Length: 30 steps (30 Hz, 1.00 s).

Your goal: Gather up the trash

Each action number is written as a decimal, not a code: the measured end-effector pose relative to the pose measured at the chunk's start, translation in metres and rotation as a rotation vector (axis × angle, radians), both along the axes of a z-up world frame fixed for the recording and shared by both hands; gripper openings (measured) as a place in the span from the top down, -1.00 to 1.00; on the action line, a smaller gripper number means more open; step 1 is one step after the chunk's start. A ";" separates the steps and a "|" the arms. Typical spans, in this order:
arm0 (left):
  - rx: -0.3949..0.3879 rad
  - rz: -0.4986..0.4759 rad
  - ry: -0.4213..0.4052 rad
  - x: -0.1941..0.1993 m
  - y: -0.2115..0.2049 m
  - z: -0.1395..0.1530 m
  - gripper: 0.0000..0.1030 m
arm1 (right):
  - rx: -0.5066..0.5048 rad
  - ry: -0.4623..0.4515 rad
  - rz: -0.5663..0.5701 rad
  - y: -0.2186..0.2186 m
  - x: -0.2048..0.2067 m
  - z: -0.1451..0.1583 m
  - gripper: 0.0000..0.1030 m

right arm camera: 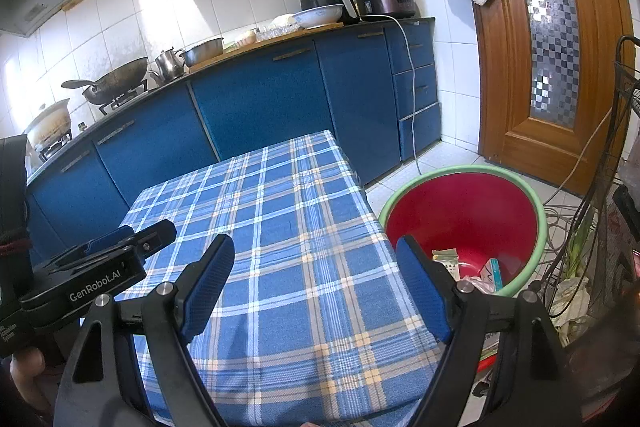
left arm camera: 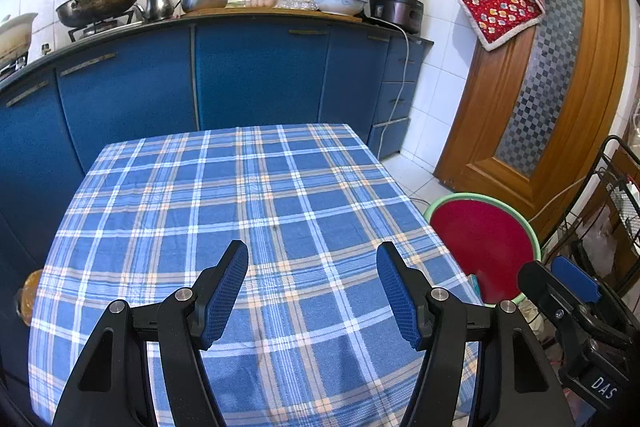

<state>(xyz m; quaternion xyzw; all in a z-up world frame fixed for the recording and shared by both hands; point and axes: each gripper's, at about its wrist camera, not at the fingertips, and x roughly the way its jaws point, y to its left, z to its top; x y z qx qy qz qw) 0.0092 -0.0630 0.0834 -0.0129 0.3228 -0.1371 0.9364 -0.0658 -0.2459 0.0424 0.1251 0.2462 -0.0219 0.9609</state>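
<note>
Landmark: the table under a blue, white and orange plaid cloth (left arm camera: 256, 211).

Left of the table, in the right wrist view, the left gripper's black body (right arm camera: 100, 275) carries white lettering "GenRobot.AI"; further print below it is too small to read.

Over the table's near half, the left gripper (left arm camera: 312, 291) hangs with its blue ribbed pads spread wide, nothing between them.

At the table's near right portion, the right gripper (right arm camera: 316, 291) stands likewise wide apart and holds nothing. Its body, seen in the left wrist view, bears the letters "DAS", cut off at the frame edge.

Right of the table, on the tiled floor just beside its right edge, stands a round red plastic basin with a pale green rim (right arm camera: 538, 205). Inside lies the trash: a small flat packet (right arm camera: 446, 259), its print illegible, and a white and light-blue carton (right arm camera: 491, 273) propped tilted, long axis rising away from the basin floor. Crumpled wrapping lies between them.
</note>
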 end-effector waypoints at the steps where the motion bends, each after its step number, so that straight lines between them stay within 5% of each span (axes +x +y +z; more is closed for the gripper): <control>1: 0.001 0.001 0.000 0.000 0.000 0.000 -0.32 | 0.000 0.000 0.000 0.000 0.000 0.000 -0.61; 30: -0.002 -0.006 -0.007 -0.003 -0.001 0.006 -0.32 | 0.001 0.000 0.000 0.000 0.000 0.000 -0.61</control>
